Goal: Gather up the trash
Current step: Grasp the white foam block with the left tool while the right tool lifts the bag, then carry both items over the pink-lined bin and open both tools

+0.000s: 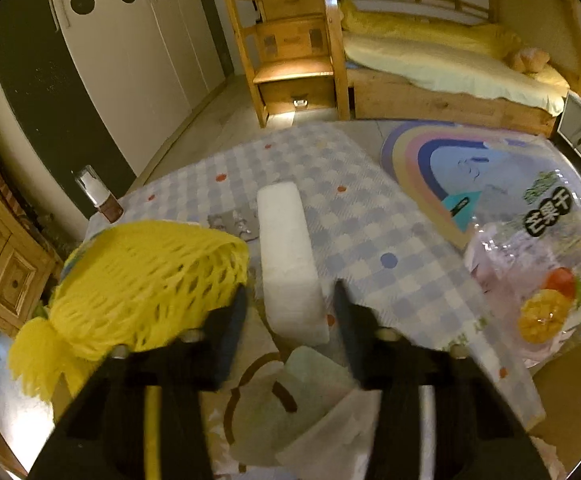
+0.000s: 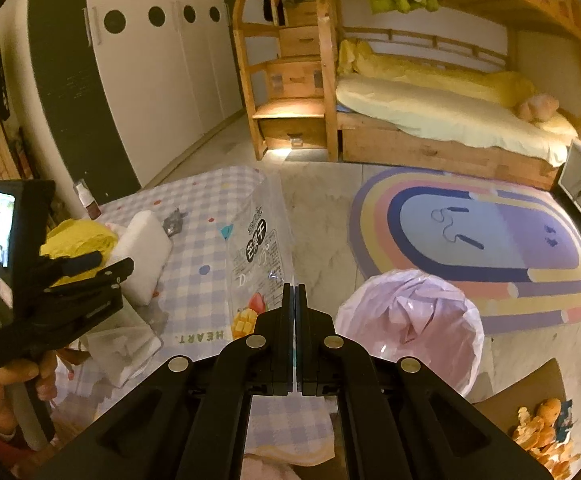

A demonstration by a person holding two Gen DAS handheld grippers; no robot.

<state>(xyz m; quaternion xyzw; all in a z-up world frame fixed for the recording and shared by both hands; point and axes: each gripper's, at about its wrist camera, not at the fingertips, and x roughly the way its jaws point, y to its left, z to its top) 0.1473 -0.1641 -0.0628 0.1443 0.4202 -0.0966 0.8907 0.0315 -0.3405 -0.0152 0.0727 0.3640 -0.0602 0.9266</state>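
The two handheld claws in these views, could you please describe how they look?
Both are matte black plastic. The right claw has two flat, straight fingers on angular linkage arms with round silver pivot pins. The left claw has slim tapered black fingers, a chunky black body with a small lit screen on its back and a grey handle, held by a bare hand. In its own view, a yellow strip runs along one arm.

The left gripper hovers with fingers spread apart, while the right gripper has its fingers pressed together.
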